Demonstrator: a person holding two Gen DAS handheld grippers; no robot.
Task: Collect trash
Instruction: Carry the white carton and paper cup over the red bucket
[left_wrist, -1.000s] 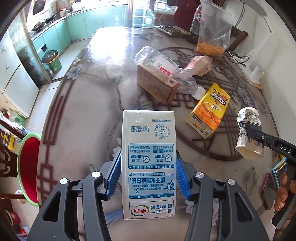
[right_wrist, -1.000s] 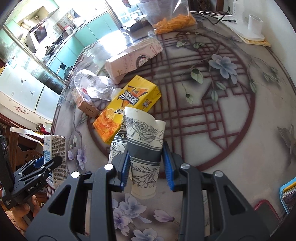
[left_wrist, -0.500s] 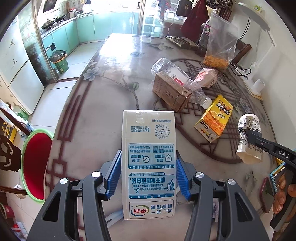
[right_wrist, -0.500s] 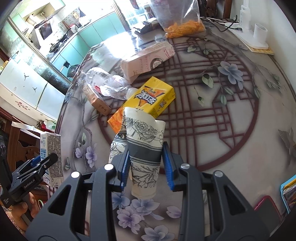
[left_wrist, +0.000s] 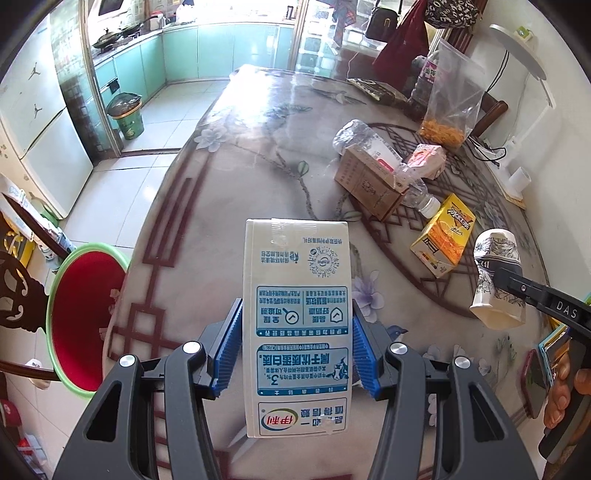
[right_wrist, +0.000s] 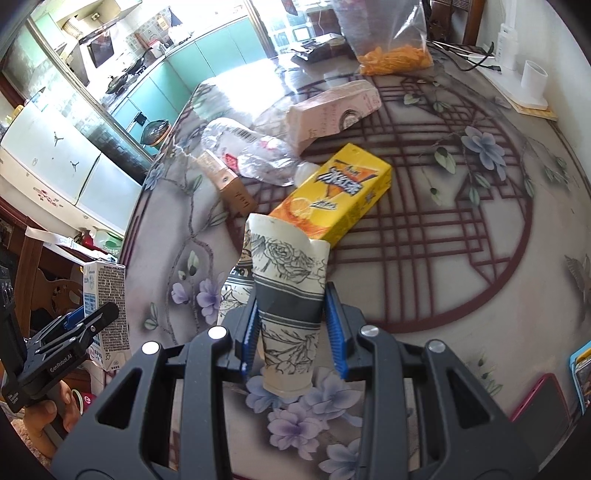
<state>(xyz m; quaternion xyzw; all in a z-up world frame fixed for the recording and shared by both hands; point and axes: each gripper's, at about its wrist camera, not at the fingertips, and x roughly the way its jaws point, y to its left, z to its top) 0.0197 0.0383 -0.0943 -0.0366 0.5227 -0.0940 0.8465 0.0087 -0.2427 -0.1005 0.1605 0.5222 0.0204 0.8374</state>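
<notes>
Both hands have drifted toward the bin (left_wrist: 86, 317): left gripper (left_wrist: 297, 350) clamps the carton (left_wrist: 297, 314), right gripper (right_wrist: 291, 332) pinches the cup (right_wrist: 288, 295) (already crushed), which could slip free.

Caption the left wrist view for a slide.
Left gripper grips a milk carton above the table; bin at left.

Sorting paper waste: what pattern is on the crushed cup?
Black-and-white floral drawings with a dark band on the paper cup, clearest in the right wrist view.
</notes>
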